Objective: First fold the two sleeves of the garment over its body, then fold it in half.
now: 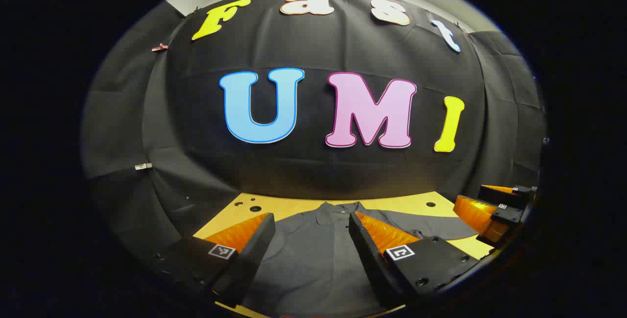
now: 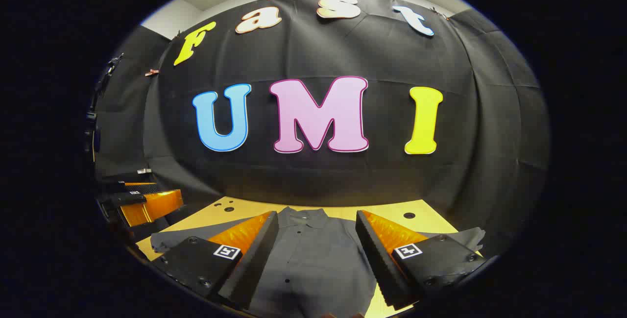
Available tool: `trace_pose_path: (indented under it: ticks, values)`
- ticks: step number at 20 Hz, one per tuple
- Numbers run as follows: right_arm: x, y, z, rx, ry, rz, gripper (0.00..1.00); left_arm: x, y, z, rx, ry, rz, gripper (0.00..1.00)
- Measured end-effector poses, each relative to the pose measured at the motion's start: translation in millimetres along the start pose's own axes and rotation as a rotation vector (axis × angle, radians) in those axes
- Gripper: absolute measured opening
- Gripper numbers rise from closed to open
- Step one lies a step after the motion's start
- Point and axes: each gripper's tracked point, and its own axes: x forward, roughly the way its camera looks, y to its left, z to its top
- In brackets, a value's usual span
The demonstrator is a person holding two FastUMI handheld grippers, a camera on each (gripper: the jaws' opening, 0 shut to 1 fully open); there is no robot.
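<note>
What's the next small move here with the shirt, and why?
Probably lower the left gripper toward the shirt's left sleeve and pinch its end. The grey shirt lies flat on the yellow table with both sleeves spread outward, unfolded, and both grippers hover open above it holding nothing.

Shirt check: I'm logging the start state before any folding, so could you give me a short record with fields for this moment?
garment: grey shirt lying flat, collar toward the wall
sleeves: both spread out sideways, not yet folded
surface: yellow table
left gripper: open, above the shirt, holding nothing
right gripper: open, above the shirt, holding nothing
folds done: none
</note>
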Motion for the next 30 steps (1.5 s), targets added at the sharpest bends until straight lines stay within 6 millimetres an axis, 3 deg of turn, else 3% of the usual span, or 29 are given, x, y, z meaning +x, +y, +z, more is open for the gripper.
trace_pose_path:
  ticks: [1,6,9,13,17,22,30]
  values:
    - [1,-2,0,0.001,0.000,-0.003,0.98,0,2,1,-0.001,-0.002,0.004,0.96]
    - [4,-8,4,0.022,-0.002,-0.004,0.98,4,6,0,-0.039,0.008,0.018,0.96]
    - [7,-11,9,0.017,-0.016,-0.023,0.98,4,-3,-4,-0.036,0.011,-0.013,0.96]
    - [8,-6,-2,0.002,0.013,-0.025,0.98,7,-8,-7,-0.032,0.013,-0.043,0.96]
    - [15,-2,-6,0.001,0.031,-0.022,0.98,13,0,-10,-0.024,0.026,-0.034,0.96]
    - [27,-17,-11,0.007,0.050,-0.072,0.97,22,17,-14,-0.041,0.040,-0.004,0.96]
    - [50,-65,-12,0.024,0.073,-0.197,0.97,37,29,-21,-0.047,0.070,0.019,0.96]
